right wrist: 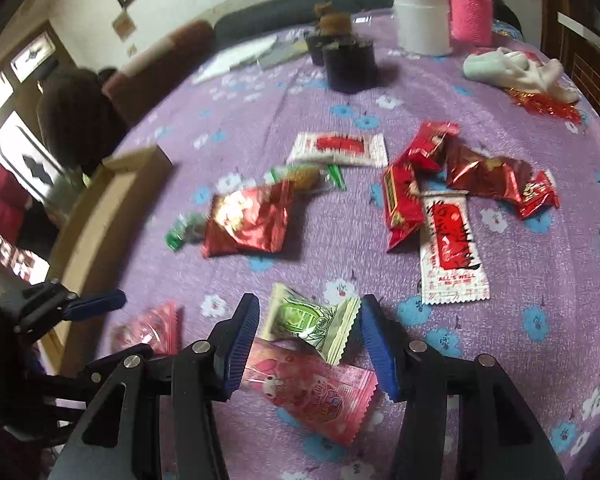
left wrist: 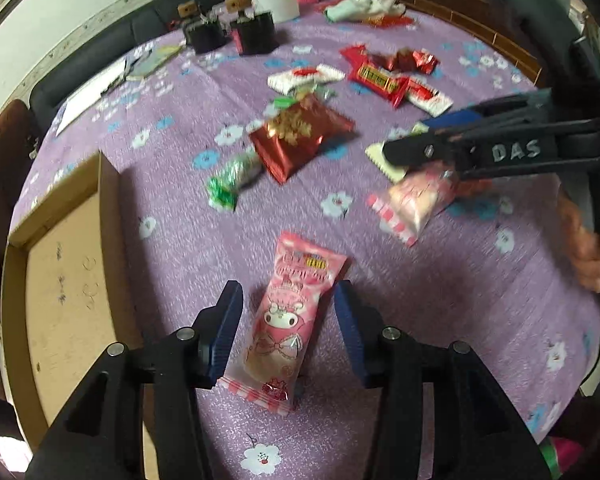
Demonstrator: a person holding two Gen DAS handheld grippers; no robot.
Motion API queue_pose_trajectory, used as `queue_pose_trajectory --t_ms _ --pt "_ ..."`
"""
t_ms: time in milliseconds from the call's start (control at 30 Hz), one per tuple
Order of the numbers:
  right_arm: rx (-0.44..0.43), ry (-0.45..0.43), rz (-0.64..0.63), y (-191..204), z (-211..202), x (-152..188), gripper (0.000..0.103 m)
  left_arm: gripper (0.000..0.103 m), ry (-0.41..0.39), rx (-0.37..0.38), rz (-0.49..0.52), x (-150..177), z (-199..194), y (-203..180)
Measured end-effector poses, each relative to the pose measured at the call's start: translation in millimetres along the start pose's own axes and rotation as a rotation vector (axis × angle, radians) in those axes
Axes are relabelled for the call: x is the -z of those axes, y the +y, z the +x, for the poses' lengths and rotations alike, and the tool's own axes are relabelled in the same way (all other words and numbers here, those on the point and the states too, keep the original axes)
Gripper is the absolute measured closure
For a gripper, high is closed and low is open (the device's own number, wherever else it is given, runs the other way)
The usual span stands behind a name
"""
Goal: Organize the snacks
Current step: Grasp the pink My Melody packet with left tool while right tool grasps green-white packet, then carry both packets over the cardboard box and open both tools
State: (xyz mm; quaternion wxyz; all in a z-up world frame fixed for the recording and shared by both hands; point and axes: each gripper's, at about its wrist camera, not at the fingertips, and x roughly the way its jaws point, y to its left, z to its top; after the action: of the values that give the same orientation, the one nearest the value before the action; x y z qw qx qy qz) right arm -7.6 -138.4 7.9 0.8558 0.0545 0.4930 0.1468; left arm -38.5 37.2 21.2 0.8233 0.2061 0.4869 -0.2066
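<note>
A pink cartoon snack packet (left wrist: 292, 312) lies flat on the purple flowered cloth (left wrist: 180, 240), between the blue pads of my left gripper (left wrist: 288, 286). The pads stand open beside the packet's edges. My right gripper (right wrist: 311, 299) is open over a cream-and-green packet (right wrist: 312, 320), which overlaps a second pink packet (right wrist: 312, 396). Its right pad is at the green packet's crimped edge. From the left wrist the right gripper (left wrist: 404, 152) reaches in from the right above those packets. In the right wrist view the left gripper (right wrist: 100, 304) shows at the left by its pink packet (right wrist: 152, 332).
An open cardboard box (left wrist: 68, 280) sits at the table's left edge. Shiny red packets (left wrist: 300, 140), green-wrapped sweets (left wrist: 228, 184) and red-and-white sachets (right wrist: 452, 248) lie mid-table. At the back stand a white jar (right wrist: 420, 20), a pink sleeve (right wrist: 470, 16), black pots (right wrist: 350, 64) and a cloth (right wrist: 516, 68).
</note>
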Motion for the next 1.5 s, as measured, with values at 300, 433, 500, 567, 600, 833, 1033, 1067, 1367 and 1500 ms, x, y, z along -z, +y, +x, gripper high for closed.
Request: queue_pose_trajectory --t_ms 300,433,500,567,600,833,1033,1067,1367,1500 --pt "0.016 -0.022 -0.042 19.1 0.2 5.4 0.076 0.083 -0.043 0.09 -0.131 16.0 -7.1 8.4" --pt "-0.016 -0.058 -0.025 24.8 -12.5 7.1 0.079 0.083 -0.091 0.149 -0.21 22.9 -27.4 19.3" --pt "-0.033 -0.081 -0.017 28.5 -21.2 6.6 0.079 0.083 -0.123 0.183 -0.252 26.1 -42.2 28.5" --pt "-0.049 -0.105 -0.009 32.9 -30.8 4.8 0.079 0.083 -0.153 0.212 -0.3 29.4 -58.5 40.9" --pt "-0.059 -0.118 -0.006 36.0 -36.1 3.0 0.079 0.083 -0.167 0.22 -0.323 30.9 -66.0 47.9" --pt "-0.18 -0.175 -0.022 78.6 -63.0 -25.0 0.079 0.082 -0.238 0.139 -0.472 32.2 -103.3 123.4" --pt "-0.238 -0.173 -0.064 148.7 -37.3 -62.0 0.079 0.082 -0.204 0.128 -0.636 30.3 -75.5 195.9" --pt "-0.239 -0.167 -0.07 158.6 -29.2 -66.6 0.079 0.082 -0.189 0.122 -0.662 29.9 -64.0 206.6" --pt "-0.145 -0.103 -0.11 217.9 61.1 -107.9 0.079 0.082 -0.144 0.131 -0.81 28.2 0.6 252.9" --pt "-0.124 -0.082 -0.093 217.2 84.6 -114.0 0.079 0.082 -0.141 0.131 -0.828 22.8 10.8 257.9"
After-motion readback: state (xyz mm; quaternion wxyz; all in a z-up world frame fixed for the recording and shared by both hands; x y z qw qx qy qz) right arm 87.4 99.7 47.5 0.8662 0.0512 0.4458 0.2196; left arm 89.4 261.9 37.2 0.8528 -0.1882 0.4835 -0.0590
